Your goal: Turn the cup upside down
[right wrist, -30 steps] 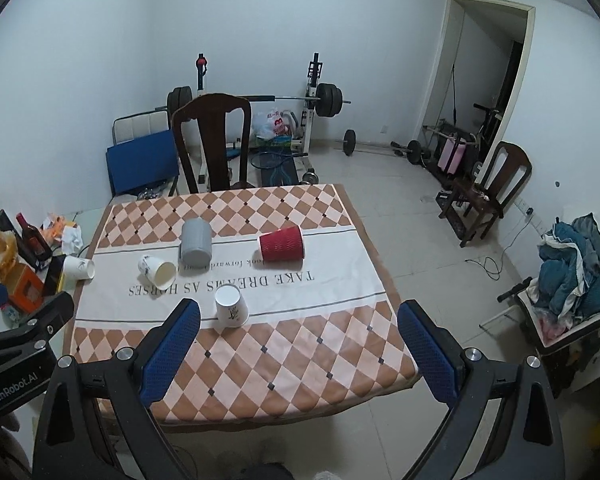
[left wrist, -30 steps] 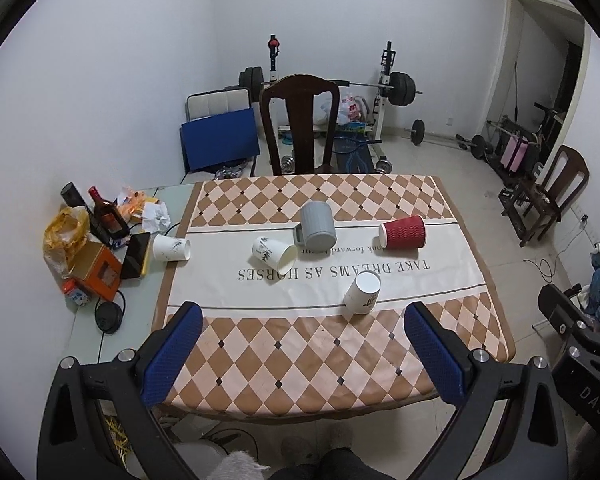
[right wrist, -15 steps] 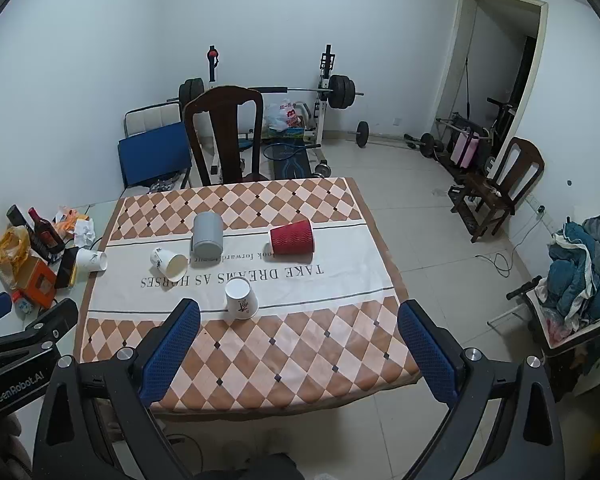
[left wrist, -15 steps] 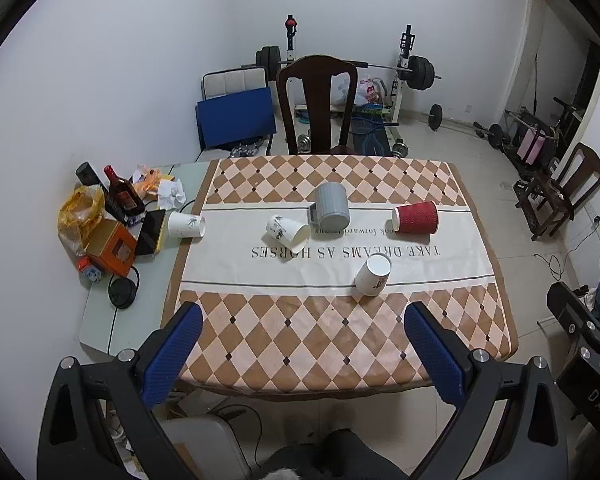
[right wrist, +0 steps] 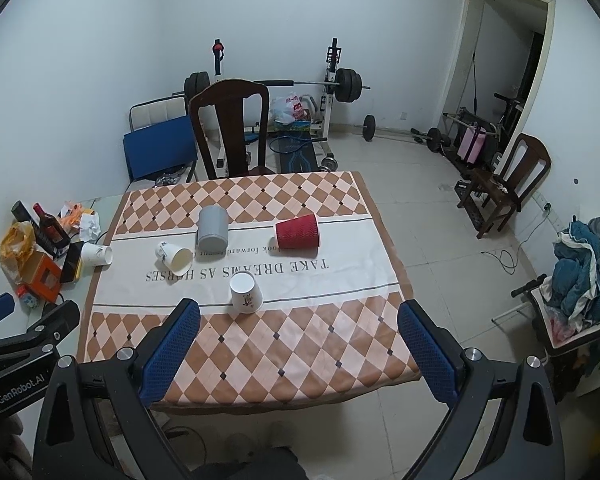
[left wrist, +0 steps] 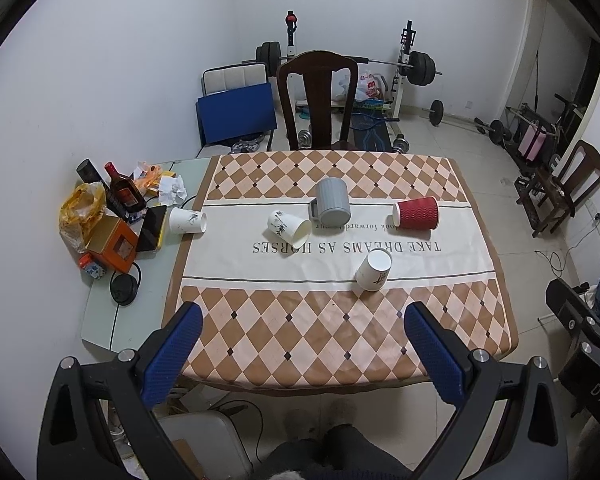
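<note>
Cups are lying scattered across the table's patterned cloth (left wrist: 300, 320): a white paper cup with dark print (left wrist: 374, 270) is sitting near the middle at about five o'clock from the grey ribbed mug (left wrist: 332, 202), apparently upright with its mouth open to the ceiling, though the fisheye is making its tilt hard to judge. A second white printed paper cup (left wrist: 289, 228) is lying on its side at the mug's eight o'clock, a red corrugated paper cup (left wrist: 416, 213) is lying on its side at three o'clock, and a third white paper cup (left wrist: 187, 221) is resting at the cloth's left edge. The left gripper (left wrist: 300, 350) is hovering off the near edge with its blue pads spread wide and nothing between them; the right gripper (right wrist: 298, 348) is hanging equally wide apart and empty, well clear of every cup. Thin paper walls are likely to crush or pop out under a hard pinch, and a sideways nudge could send a fallen cup rolling off. The cloth is looking loose and wrinkled, so it may drag. Beyond, a dark wooden chair (left wrist: 319, 100) is standing at twelve o'clock before a barbell rack (left wrist: 404, 68), with bottles and clutter (left wrist: 112, 216) crowding a side table at nine o'clock.
</note>
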`<state>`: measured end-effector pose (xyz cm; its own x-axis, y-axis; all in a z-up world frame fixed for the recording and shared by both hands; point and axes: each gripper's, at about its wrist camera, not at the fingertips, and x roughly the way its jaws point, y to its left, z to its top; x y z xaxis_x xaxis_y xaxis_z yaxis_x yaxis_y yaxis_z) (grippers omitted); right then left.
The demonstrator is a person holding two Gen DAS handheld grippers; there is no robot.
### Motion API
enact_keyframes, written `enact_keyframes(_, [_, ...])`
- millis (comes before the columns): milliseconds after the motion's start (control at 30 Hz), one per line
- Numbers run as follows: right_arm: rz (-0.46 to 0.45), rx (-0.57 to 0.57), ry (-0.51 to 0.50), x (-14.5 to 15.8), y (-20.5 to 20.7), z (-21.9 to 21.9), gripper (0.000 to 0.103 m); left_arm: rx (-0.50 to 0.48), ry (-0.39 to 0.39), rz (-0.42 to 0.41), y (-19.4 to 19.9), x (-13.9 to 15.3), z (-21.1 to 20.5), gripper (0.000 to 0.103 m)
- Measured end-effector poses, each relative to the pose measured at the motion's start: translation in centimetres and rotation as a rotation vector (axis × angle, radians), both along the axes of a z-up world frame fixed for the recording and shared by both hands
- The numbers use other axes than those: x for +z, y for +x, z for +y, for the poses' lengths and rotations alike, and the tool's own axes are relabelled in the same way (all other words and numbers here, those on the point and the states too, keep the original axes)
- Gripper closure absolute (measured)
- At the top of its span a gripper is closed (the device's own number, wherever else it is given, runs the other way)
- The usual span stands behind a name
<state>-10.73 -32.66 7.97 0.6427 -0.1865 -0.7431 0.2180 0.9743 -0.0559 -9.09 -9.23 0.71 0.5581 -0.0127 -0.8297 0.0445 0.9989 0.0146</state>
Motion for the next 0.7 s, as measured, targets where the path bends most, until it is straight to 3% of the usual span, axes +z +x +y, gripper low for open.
enact_keyframes(700, [0.01, 0.005, 0.01, 0.04, 0.1, 0.24, 0.003, 0.011, 0.001, -0.004, -0.59, 0.19, 0.47, 0.0])
